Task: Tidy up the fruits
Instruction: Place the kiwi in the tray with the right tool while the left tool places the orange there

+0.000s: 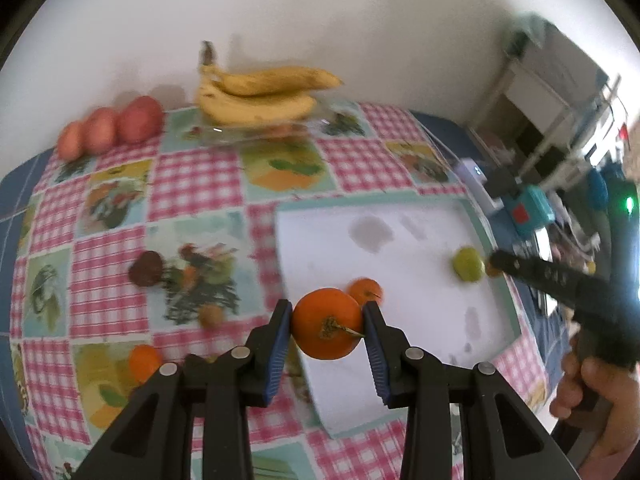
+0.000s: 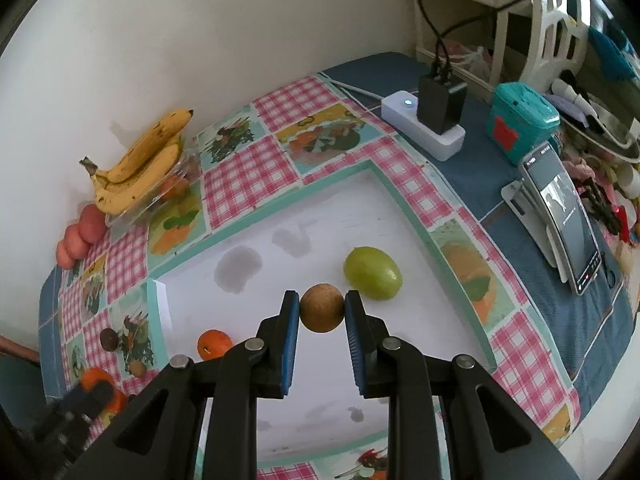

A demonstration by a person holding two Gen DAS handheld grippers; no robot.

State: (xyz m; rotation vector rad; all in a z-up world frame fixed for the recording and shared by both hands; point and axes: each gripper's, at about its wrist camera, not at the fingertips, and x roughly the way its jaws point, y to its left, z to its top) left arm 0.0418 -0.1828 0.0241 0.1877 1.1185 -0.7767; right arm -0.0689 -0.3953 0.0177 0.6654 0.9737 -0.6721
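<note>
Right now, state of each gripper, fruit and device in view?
left gripper: shut on orange
right gripper: shut on brown fruit
green fruit: lying on white sheet
small orange: lying on sheet
bananas: resting on clear container
power strip: light on
phone: screen on, propped on stand

A round orange tangerine [image 1: 326, 324] sits between the left jaws, over the flat white board's [image 1: 420, 248] edge. A small round brown fruit [image 2: 322, 308] sits between the right jaws; an oval green fruit [image 2: 373, 268] lies just beyond, rightward.
</note>
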